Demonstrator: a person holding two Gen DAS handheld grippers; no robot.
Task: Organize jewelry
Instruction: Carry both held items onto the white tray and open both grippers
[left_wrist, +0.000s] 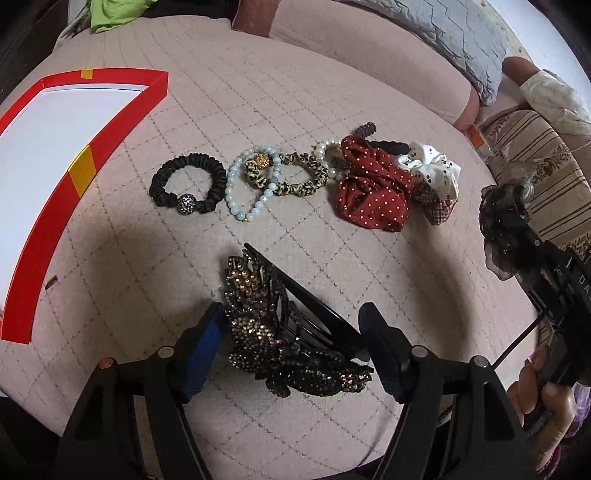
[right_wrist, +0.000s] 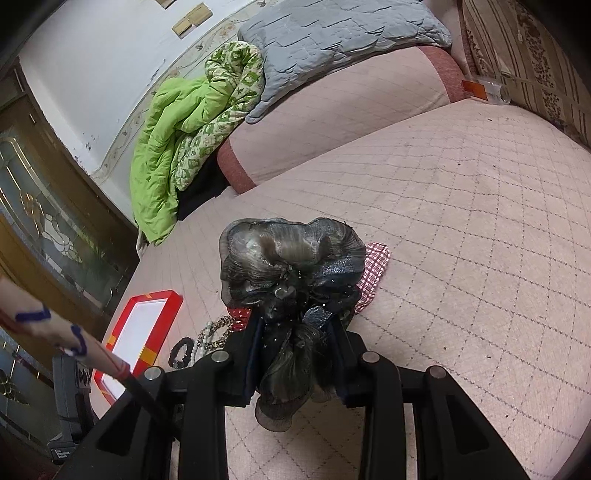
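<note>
A brown rhinestone hair clip (left_wrist: 273, 332) sits between the blue pads (left_wrist: 205, 343) of my left gripper (left_wrist: 293, 314), which is shut on it just above the quilted bed. My right gripper (right_wrist: 299, 328) is shut on a dark grey gauzy hair bow (right_wrist: 288, 266); in the left wrist view it hangs at the right edge (left_wrist: 506, 221). A red box (left_wrist: 122, 122) with a white inside lies at the left. In a row beyond lie a black scrunchie (left_wrist: 188, 184), a pale bead bracelet (left_wrist: 236, 192), a leopard scrunchie (left_wrist: 299, 173), a pearl bracelet (left_wrist: 325, 147) and a red dotted scrunchie (left_wrist: 369, 192).
White (left_wrist: 439, 166) and checked (left_wrist: 439, 210) scrunchies lie by the red one. A grey pillow (right_wrist: 332, 33) and a green quilt (right_wrist: 177, 122) are at the bed's far end. A person's hand (left_wrist: 543, 398) holds the right gripper. Striped fabric (left_wrist: 546, 166) borders the right.
</note>
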